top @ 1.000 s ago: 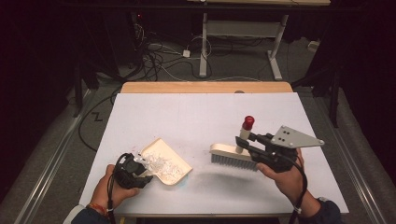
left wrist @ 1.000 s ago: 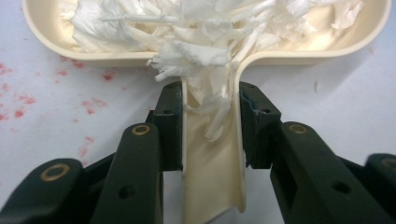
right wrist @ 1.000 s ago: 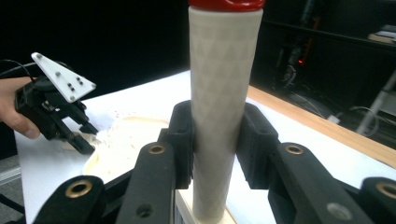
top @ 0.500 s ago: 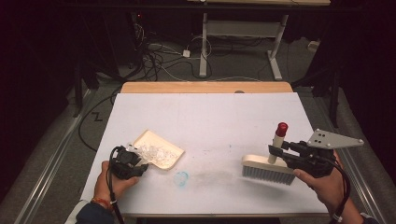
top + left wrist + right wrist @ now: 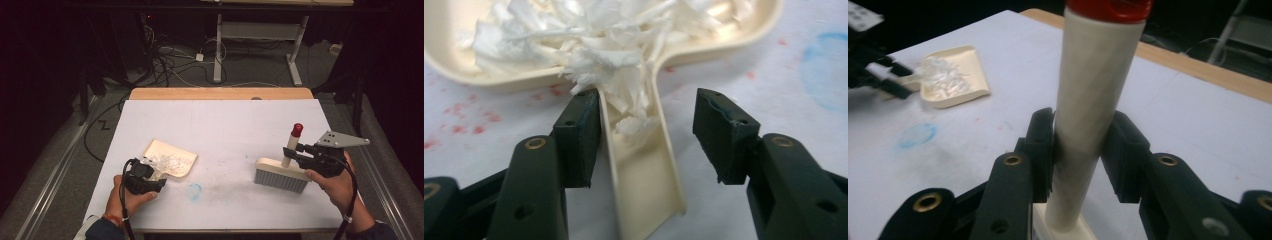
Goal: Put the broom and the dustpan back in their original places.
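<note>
A cream dustpan (image 5: 170, 160) lies at the near left of the table with white paper shreds (image 5: 599, 30) piled in it. My left gripper (image 5: 150, 175) stands open around the pan's handle (image 5: 644, 175): one jaw touches the handle's side and the other stands apart from it. At the near right, my right gripper (image 5: 292, 152) is shut on the upright, red-capped handle (image 5: 1093, 100) of a cream brush (image 5: 280, 175), whose grey bristles rest on the table. The dustpan (image 5: 955, 75) also shows far off in the right gripper view.
The white table top (image 5: 225, 120) carries a blue ring stain (image 5: 194, 190) between pan and brush, and faint red specks (image 5: 464, 125) near the pan. A wooden strip (image 5: 220, 93) edges the far side. Cables and desk legs (image 5: 217, 45) lie on the floor beyond.
My right gripper has carried the brush from beside the dustpan to the right and nearer the front edge. The dustpan and my left gripper have shifted slightly left.
</note>
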The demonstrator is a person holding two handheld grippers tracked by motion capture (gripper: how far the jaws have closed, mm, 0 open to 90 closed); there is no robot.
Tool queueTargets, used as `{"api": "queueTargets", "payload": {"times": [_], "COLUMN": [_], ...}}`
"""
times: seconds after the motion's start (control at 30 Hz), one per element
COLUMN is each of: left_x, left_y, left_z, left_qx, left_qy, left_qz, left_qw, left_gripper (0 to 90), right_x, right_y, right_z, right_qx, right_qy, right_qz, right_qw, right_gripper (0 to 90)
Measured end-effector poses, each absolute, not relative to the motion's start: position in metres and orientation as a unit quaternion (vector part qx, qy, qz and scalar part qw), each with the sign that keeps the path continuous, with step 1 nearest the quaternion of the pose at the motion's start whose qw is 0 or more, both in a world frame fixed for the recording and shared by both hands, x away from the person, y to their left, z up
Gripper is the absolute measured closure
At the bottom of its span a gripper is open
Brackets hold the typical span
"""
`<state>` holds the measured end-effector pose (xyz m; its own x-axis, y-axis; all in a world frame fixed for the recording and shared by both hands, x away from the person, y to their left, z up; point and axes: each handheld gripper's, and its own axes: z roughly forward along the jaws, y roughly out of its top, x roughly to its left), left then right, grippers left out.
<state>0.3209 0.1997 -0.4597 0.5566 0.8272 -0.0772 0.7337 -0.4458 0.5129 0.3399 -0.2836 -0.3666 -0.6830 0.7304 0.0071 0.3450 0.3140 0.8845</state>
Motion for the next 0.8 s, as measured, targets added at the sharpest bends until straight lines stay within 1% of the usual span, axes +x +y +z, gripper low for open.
{"api": "queueTargets", "payload": {"times": [0.07,0.13,0.2,0.27,0.33,0.37,0.4,0.47,0.5,0.53,0.57,0.6,0.67,0.73,0.8], "left_x": [0.316,0.311,0.307,0.304,0.299,0.298,0.297,0.296,0.295,0.294,0.292,0.292,0.290,0.289,0.289], "left_y": [0.196,0.192,0.192,0.191,0.193,0.193,0.194,0.195,0.195,0.195,0.195,0.195,0.194,0.192,0.192], "left_z": [-0.456,-0.452,-0.448,-0.445,-0.445,-0.445,-0.446,-0.446,-0.445,-0.444,-0.444,-0.444,-0.446,-0.447,-0.450], "left_qx": [0.851,0.859,0.862,0.867,0.864,0.862,0.860,0.854,0.850,0.849,0.847,0.843,0.837,0.835,0.836], "left_qy": [0.448,0.427,0.409,0.391,0.371,0.362,0.358,0.354,0.349,0.341,0.337,0.329,0.323,0.320,0.324], "left_qz": [0.092,0.103,0.114,0.143,0.182,0.198,0.209,0.220,0.227,0.234,0.241,0.254,0.259,0.271,0.261], "left_qw": [0.258,0.263,0.276,0.274,0.287,0.294,0.299,0.312,0.322,0.328,0.334,0.341,0.358,0.356,0.358], "left_gripper": [40.9,39.5,37.7,33.0,29.3,24.8,23.0,21.4,20.1,20.0,20.0,19.3,18.7,18.6,20.0], "right_x": [0.349,0.360,0.374,0.390,0.405,0.412,0.419,0.431,0.436,0.439,0.442,0.442,0.441,0.435,0.425], "right_y": [-0.279,-0.273,-0.268,-0.263,-0.261,-0.260,-0.258,-0.255,-0.253,-0.252,-0.251,-0.249,-0.247,-0.245,-0.243], "right_z": [-0.369,-0.372,-0.375,-0.380,-0.386,-0.390,-0.394,-0.401,-0.405,-0.409,-0.412,-0.413,-0.409,-0.403,-0.398], "right_qx": [0.344,0.352,0.362,0.378,0.391,0.402,0.407,0.418,0.427,0.433,0.435,0.433,0.423,0.410,0.390], "right_qy": [0.783,0.783,0.785,0.784,0.784,0.783,0.787,0.789,0.787,0.787,0.786,0.780,0.772,0.763,0.767], "right_qz": [0.474,0.460,0.448,0.434,0.420,0.416,0.407,0.385,0.373,0.367,0.365,0.367,0.378,0.385,0.404], "right_qw": [0.209,0.226,0.229,0.234,0.237,0.229,0.222,0.235,0.243,0.241,0.246,0.263,0.288,0.318,0.309], "right_gripper": [65.3,63.8,61.9,60.4,58.7,57.2,56.7,55.0,52.5,51.4,49.1,47.0,43.2,41.9,40.6]}}
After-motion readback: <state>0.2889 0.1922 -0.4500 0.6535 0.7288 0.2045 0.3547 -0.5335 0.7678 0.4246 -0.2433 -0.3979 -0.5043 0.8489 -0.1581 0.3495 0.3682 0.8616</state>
